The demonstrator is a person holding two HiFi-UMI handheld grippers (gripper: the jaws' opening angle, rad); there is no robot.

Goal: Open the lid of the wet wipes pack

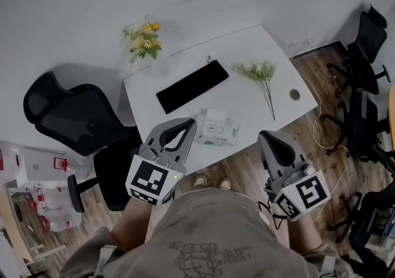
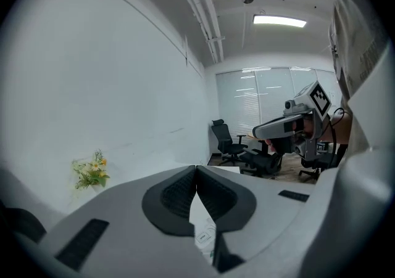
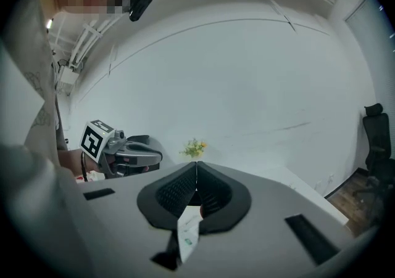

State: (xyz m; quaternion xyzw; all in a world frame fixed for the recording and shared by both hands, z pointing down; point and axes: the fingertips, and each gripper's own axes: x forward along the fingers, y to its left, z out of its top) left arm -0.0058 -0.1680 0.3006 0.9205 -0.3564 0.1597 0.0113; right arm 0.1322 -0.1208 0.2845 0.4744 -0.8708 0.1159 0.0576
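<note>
Just ahead of and between left gripper and right gripper, lying flat by the table edge in easy reach — pack; hovering clear, jaws pressing tip to tip, holding nothing — lid state too small for telling.

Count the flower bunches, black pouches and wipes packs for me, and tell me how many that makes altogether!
Flower bunches: 2, the yellow bunch and the white bunch
Black pouch: 1
Wet wipes pack: 1
Total: 4
</note>
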